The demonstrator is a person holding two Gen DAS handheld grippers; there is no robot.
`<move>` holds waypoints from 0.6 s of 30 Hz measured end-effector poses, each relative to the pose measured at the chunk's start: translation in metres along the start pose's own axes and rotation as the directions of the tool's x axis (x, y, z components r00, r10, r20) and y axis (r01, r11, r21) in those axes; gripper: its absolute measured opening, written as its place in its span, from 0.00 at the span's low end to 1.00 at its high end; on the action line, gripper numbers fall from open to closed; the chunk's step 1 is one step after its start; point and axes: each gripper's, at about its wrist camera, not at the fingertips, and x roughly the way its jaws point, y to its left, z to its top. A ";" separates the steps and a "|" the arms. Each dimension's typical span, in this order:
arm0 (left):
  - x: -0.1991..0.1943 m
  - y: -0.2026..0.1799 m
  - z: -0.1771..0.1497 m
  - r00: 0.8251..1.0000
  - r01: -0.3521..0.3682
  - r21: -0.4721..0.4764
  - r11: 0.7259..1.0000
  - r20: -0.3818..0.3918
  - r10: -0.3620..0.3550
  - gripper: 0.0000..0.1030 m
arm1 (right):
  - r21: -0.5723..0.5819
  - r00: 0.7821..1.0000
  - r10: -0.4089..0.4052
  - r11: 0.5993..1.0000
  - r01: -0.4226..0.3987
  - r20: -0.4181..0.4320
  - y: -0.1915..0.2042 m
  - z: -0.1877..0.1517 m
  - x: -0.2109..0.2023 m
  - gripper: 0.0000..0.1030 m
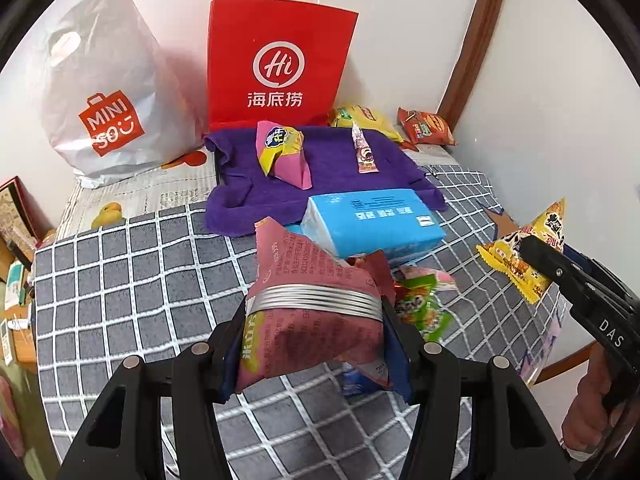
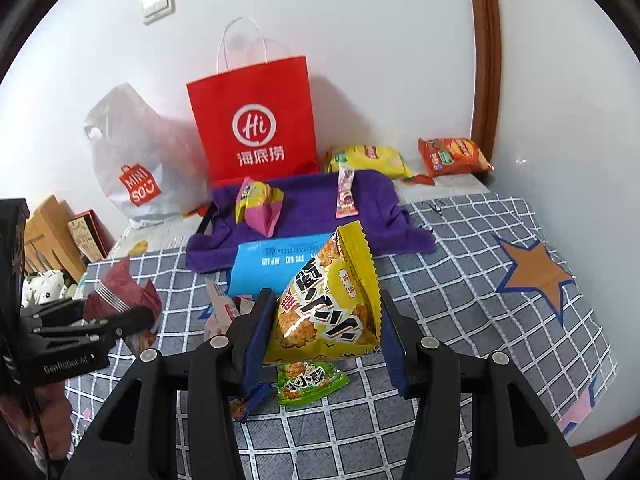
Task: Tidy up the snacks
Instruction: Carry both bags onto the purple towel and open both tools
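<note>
Snacks are clamped in both: maroon packet in left hand-held gripper, yellow packet in right hand-held gripper; slippery, puffed wrappers could be squeezed out and dropped.

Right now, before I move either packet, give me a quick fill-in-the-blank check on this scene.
1. The left hand-held gripper is shut on a ____ snack packet.
2. The right hand-held gripper is shut on a ____ snack packet.
3. The two small snacks at the back lie on a ____ towel.

Missing: maroon; yellow; purple
</note>
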 end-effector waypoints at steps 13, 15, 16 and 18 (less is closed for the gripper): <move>-0.021 -0.039 -0.002 0.998 -0.058 0.014 0.998 0.026 0.057 0.54 | 0.009 0.998 0.012 1.000 -0.012 0.066 -0.027 0.002 -0.036 0.48; -0.023 -0.041 0.000 0.997 -0.069 0.014 0.997 0.030 0.069 0.54 | 0.018 0.997 0.019 1.000 -0.021 0.071 -0.031 0.004 -0.038 0.48; -0.023 -0.042 0.001 0.997 -0.072 0.014 0.997 0.031 0.071 0.54 | 0.020 0.997 0.024 0.999 -0.025 0.074 -0.032 0.005 -0.039 0.48; -0.022 -0.043 0.005 0.997 -0.071 0.011 0.997 0.028 0.071 0.54 | 0.020 0.996 0.031 0.999 -0.033 0.082 -0.035 0.006 -0.041 0.48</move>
